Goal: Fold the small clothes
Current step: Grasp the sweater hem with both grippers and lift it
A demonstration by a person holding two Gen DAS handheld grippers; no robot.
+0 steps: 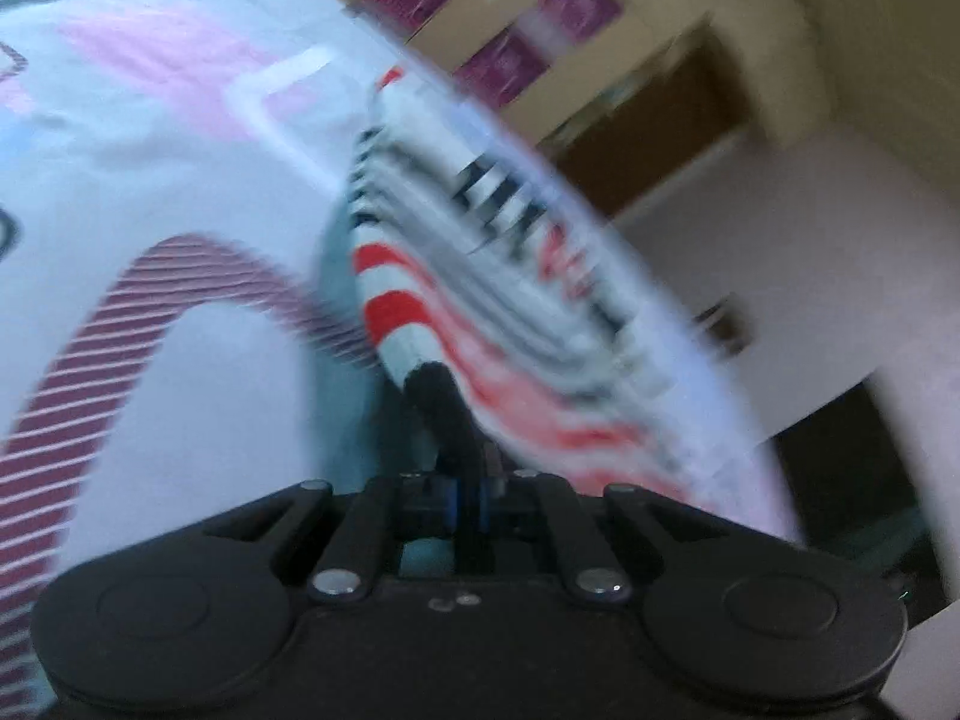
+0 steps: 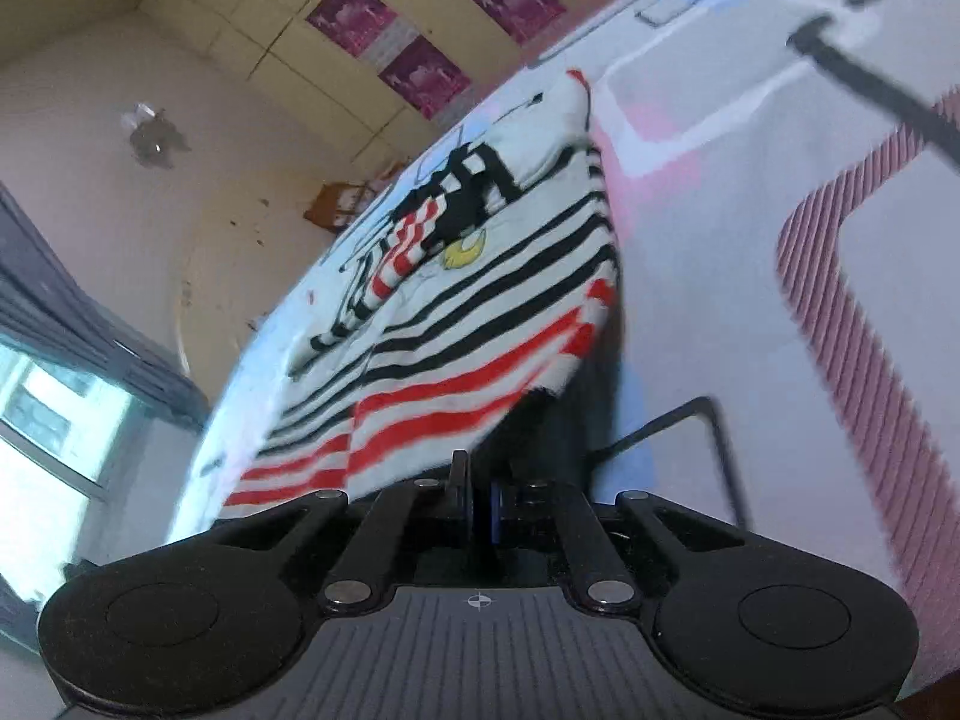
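Note:
A small white shirt with black and red stripes and a black hem lies partly lifted over a patterned bed sheet. In the left wrist view my left gripper (image 1: 465, 456) is shut on the shirt's (image 1: 480, 276) black edge; the picture is blurred. In the right wrist view my right gripper (image 2: 480, 480) is shut on the shirt's (image 2: 480, 300) red-striped lower edge, which rises off the sheet. A printed figure with a yellow patch shows on the shirt front.
The bed sheet (image 2: 750, 240) is white with pink blocks, maroon striped bands and black lines; it also shows in the left wrist view (image 1: 150, 180). Beyond the bed edge are a cream wall with magenta panels (image 2: 420, 72) and a window (image 2: 48, 420).

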